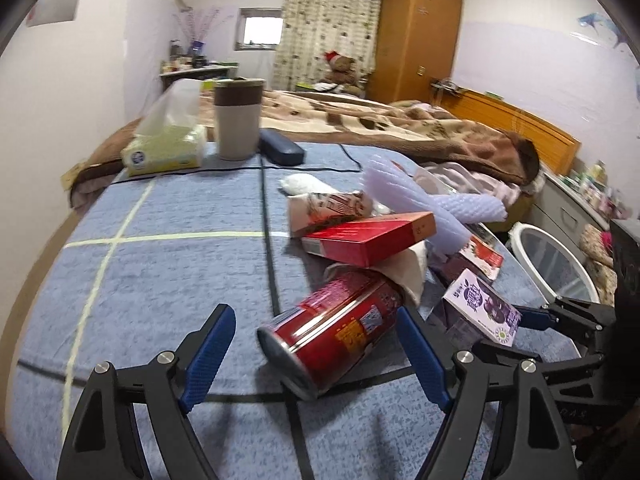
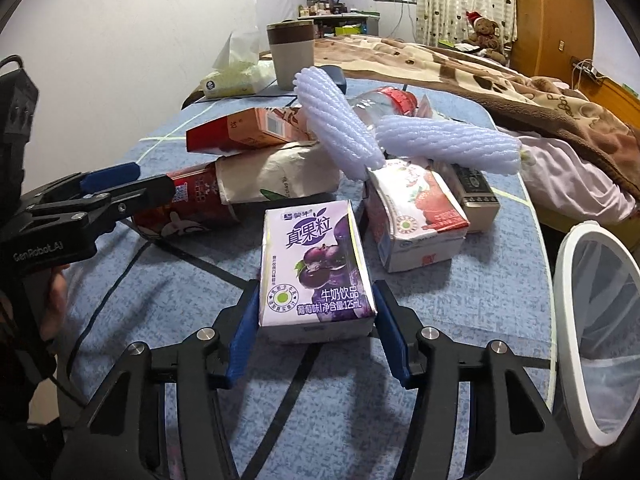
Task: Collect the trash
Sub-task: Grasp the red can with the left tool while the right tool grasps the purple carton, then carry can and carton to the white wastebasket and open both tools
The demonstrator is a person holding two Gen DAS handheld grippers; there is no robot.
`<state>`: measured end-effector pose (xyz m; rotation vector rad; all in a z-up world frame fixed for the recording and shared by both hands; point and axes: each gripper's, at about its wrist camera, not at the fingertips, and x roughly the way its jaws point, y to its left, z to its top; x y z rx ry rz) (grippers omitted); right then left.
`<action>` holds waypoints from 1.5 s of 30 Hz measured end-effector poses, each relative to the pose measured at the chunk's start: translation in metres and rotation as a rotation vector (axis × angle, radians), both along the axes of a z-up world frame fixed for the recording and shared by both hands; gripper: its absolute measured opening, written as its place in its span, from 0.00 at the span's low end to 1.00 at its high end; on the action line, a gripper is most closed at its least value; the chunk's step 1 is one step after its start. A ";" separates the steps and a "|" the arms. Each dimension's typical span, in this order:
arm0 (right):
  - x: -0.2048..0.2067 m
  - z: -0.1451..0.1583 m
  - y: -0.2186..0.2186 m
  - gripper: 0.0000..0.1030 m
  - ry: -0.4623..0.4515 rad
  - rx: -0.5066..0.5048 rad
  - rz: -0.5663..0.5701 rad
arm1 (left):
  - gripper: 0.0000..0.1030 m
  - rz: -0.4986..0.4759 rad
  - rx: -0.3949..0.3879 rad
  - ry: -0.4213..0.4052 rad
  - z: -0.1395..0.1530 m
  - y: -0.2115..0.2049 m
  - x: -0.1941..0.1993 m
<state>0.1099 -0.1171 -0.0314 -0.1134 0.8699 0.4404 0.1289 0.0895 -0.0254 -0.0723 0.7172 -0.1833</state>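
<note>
Right claw (image 2: pixel 316 340) clamps purple grape-milk carton (image 2: pixel 316 268); left claw (image 1: pixel 316 360) gapes wide around red tin can (image 1: pixel 332 332), 9 o'clock of carton.

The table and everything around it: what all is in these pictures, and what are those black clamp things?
Table: one, blue cloth with taped lines.
Purple drink carton: one, near edge, between the right tool's pads.
Red can: one, on its side, between the left tool's open pads.
Red box: one, atop the pile.
Strawberry carton: one, white and red, right of the purple one.
Foam sleeves: two, pale lilac, on the pile.
Cup: one, beige and brown, far side.
Tissue pack: one, yellow, beside the cup.
Bin: one, white rim, right of the table.
Bed: one, brown blanket.
Left tool: black, blue pads, open.
Right tool: same, closed on the purple carton.
</note>
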 end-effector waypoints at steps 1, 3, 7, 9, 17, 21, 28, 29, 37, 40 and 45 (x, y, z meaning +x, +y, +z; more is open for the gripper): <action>-0.002 0.001 -0.003 0.55 0.001 0.000 -0.003 | 0.80 -0.011 0.001 0.002 -0.001 -0.001 0.002; 0.000 0.001 -0.004 0.55 0.003 -0.001 -0.007 | 0.80 -0.056 0.000 0.010 -0.003 -0.003 0.006; 0.001 0.002 -0.005 0.55 0.003 -0.001 -0.015 | 0.80 -0.121 0.012 0.030 -0.007 -0.010 0.015; -0.001 0.002 -0.007 0.55 0.004 0.000 -0.021 | 0.80 -0.153 0.008 0.032 -0.008 -0.012 0.015; -0.003 0.005 -0.013 0.55 -0.002 0.015 -0.036 | 0.80 -0.257 0.064 0.031 -0.006 -0.032 -0.005; 0.000 0.006 -0.012 0.55 -0.003 0.020 -0.046 | 0.79 -0.244 0.160 0.053 -0.015 -0.044 0.001; -0.005 0.011 -0.019 0.54 -0.030 0.029 -0.051 | 0.56 -0.177 0.154 0.070 -0.019 -0.049 -0.005; -0.006 0.011 -0.021 0.55 -0.033 0.031 -0.052 | 0.56 -0.169 0.155 0.069 -0.019 -0.052 -0.008; -0.013 0.016 -0.035 0.54 -0.057 0.051 -0.066 | 0.55 -0.087 0.073 0.090 -0.015 -0.057 -0.035; -0.015 0.018 -0.042 0.54 -0.064 0.058 -0.076 | 0.54 -0.069 0.042 0.094 -0.011 -0.059 -0.046; -0.019 0.021 -0.051 0.54 -0.076 0.069 -0.090 | 0.54 -0.055 0.014 0.085 -0.002 -0.066 -0.059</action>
